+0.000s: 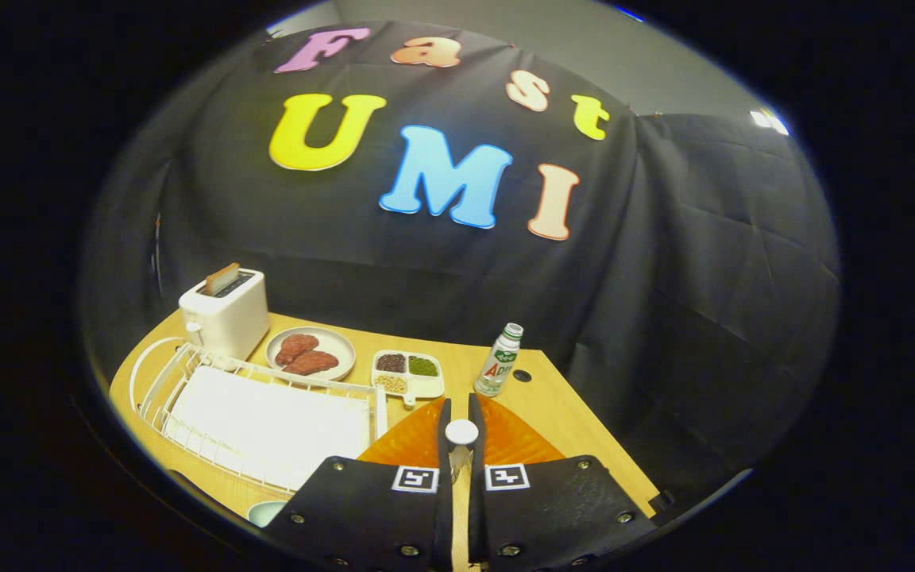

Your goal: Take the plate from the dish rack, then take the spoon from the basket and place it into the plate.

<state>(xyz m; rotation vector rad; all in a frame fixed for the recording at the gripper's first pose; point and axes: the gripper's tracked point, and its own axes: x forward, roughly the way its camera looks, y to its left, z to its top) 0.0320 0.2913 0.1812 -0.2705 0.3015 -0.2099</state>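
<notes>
Gripper view: gripper clamped on ribbed translucent orange plate.

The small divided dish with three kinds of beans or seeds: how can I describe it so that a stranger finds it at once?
On the wooden table, look just beyond the far corner of the white dish rack. The divided dish lies there, between the plate of meat and the small bottle, ahead of the gripper fingers. Only it has three compartments: dark, green and pale contents.
</notes>
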